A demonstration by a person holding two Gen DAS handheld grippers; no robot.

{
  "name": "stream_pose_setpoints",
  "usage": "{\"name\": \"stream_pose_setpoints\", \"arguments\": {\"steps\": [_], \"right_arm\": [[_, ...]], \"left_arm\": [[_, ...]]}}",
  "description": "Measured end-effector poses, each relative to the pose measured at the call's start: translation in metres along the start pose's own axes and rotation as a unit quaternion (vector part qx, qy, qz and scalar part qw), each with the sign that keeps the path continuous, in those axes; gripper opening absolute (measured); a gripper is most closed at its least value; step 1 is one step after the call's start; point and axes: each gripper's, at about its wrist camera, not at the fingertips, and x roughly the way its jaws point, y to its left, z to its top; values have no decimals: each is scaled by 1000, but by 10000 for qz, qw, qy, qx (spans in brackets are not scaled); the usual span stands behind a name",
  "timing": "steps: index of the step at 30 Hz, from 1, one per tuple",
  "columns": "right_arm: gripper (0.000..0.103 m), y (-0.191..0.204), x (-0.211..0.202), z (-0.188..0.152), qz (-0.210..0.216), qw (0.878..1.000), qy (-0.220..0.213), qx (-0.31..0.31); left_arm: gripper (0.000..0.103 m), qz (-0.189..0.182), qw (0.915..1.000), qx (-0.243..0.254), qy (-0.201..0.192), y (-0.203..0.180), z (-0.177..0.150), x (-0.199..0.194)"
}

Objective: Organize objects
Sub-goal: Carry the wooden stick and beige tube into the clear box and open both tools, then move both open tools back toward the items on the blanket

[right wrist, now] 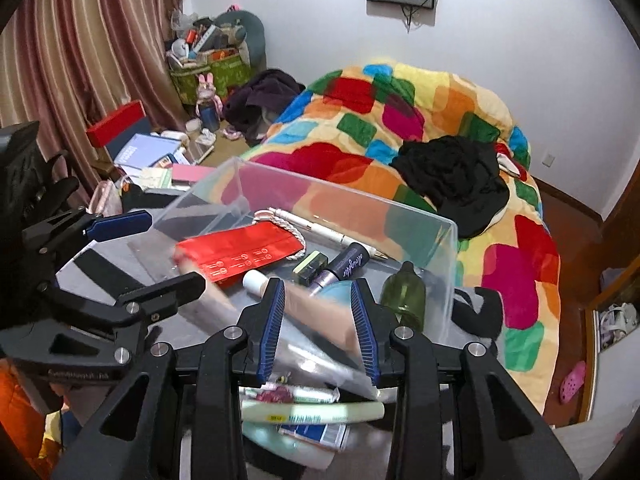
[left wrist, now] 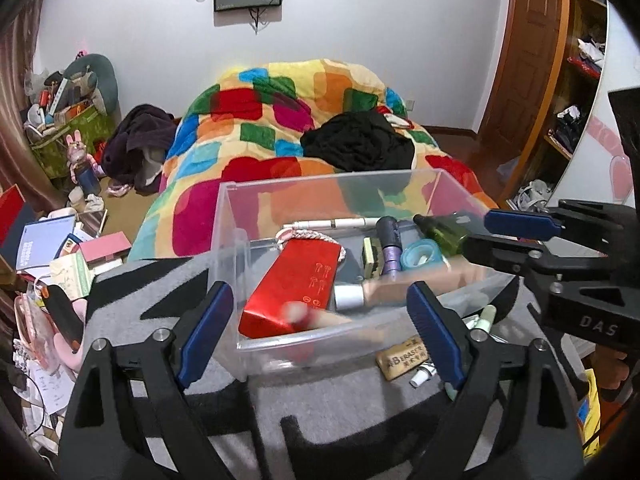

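the right gripper [right wrist: 320, 320] has its fingers narrowed on a beige tube [right wrist: 320, 312], held over the near edge of the clear plastic box [left wrist: 400, 184]. the left gripper [left wrist: 316, 332] stands at the box's near wall, fingers wide and holding nothing. a red pouch [left wrist: 296, 284] lies inside the box.

The left gripper [left wrist: 316, 332] points down at a slant over the near wall of the clear box [left wrist: 320, 344]. Its two blue pads are far apart, and nothing is squeezed between them. The right gripper [right wrist: 320, 320] also tilts down, over the box's near right part. Its blue pads sit close together, with a blurry tan tube [right wrist: 316, 312] between them.
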Motion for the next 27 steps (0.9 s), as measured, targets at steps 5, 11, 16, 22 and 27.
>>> {"name": "stream_pose_setpoints", "arguments": {"steps": [5,11,16,22,27], "right_arm": [[39,-10,-28,-17,92,9994,-259,202],[46,-20,-41,-46,141,9991,-242,333],[50,-24,-29,-78,154,9991,59,384],[50,-51,-10,-96,-139,9958,265,867],[50,-78,11,-96,-777,9903,441,1065]], "left_arm": [[96,-89,9998,22,-164,-5,-6,-20],[96,-183,9998,109,-57,-15,-24,-25],[96,-379,9988,168,262,-27,-45,-10],[65,-557,9954,444,643,-52,-58,11],[63,-231,9958,628,617,-59,-59,17]]}}
